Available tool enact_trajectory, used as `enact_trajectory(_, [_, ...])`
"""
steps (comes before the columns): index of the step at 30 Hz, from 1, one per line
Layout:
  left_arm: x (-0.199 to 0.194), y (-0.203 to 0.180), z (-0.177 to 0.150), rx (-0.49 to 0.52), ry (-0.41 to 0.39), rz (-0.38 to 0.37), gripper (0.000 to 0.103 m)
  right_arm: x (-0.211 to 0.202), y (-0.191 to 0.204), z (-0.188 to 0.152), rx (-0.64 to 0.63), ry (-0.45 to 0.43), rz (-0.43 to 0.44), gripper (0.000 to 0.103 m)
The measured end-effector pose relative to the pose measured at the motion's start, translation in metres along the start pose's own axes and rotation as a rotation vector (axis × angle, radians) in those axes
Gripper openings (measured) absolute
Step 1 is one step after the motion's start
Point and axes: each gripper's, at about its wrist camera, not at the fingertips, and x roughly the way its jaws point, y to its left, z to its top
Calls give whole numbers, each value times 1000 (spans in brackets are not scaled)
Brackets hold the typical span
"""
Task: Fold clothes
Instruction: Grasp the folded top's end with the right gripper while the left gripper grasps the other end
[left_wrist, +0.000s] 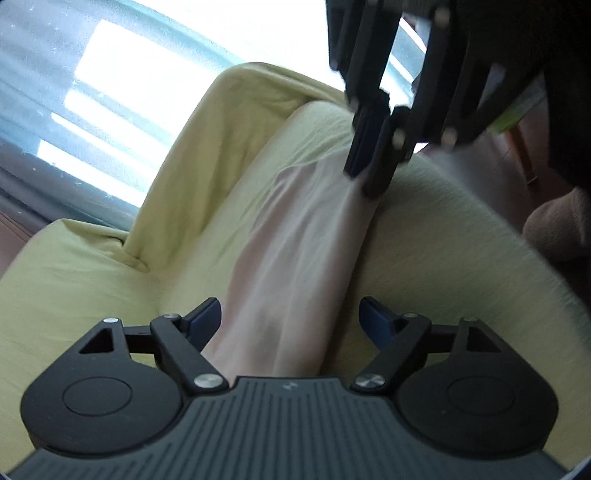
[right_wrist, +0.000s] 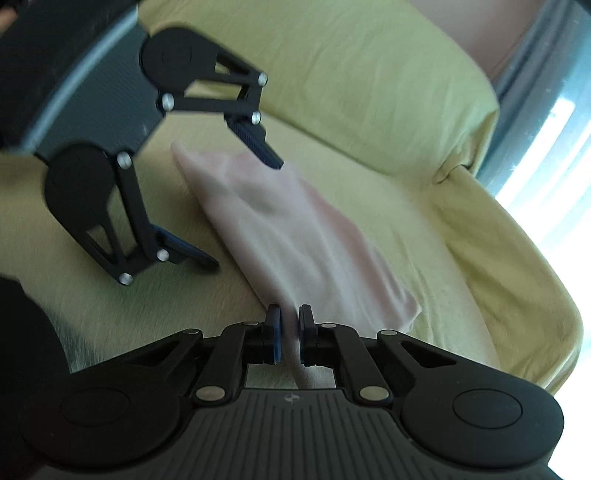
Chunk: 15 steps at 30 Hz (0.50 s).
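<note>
Now my right gripper (right_wrist: 290, 332), bottom centre, pinches the pink cloth (right_wrist: 288, 229) to anchor its near end on the sofa (right_wrist: 369, 74); my left gripper (right_wrist: 236, 206), upper left, gapes empty over the far end.

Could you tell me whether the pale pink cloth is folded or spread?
Folded: the pale pink cloth lies as a narrow, layered strip on the yellow-green sofa cover.

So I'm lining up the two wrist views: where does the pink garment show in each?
Left wrist: the pink garment runs up the middle, from between the open left tool to the right tool, which pinches its far end.
Right wrist: it lies centre frame, near edge in the right tool.
Shared landmark: the yellow-green sofa cushion.
</note>
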Motion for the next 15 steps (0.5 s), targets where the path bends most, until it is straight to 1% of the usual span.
enact_trajectory(1, [3, 4, -4, -1, 14, 2, 77, -1, -2, 0, 12, -6, 1, 6])
enact_trajectory(2, [6, 8, -8, -3, 28, 4, 63, -3, -4, 0, 24, -12, 3, 6])
enact_trajectory(3, [9, 11, -11, -3, 44, -11, 42, -4, -6, 1, 36, -17, 4, 6])
enact_trajectory(5, [14, 15, -18, -5, 76, -47, 26, -4, -6, 2, 39, -17, 8, 6])
enact_trajectory(6, [14, 15, -20, 0, 79, -50, 21, -3, -6, 2, 39, -16, 11, 6])
enact_trajectory(8, [14, 15, -20, 5, 78, -71, 12, -2, -3, 5, 31, -19, 6, 7])
enact_trajectory(9, [14, 15, -20, 0, 77, -74, 11, -1, -1, 7, 23, -25, -2, 9])
enact_trajectory(11, [15, 16, -20, -16, 74, -78, 10, 4, 6, 12, -14, -39, -17, 11])
enact_trajectory(12, [15, 16, -20, -23, 72, -79, 10, 7, 11, 15, -39, -42, -24, 13])
enact_trajectory(13, [15, 17, -20, -28, 71, -82, 10, 13, 15, 19, -66, -41, -23, 17])
enact_trajectory(14, [15, 18, -21, -31, 70, -85, 10, 19, 20, 22, -93, -38, -19, 17])
enact_trajectory(15, [15, 20, -21, -35, 68, -88, 10, 25, 25, 25, -121, -33, -20, 21])
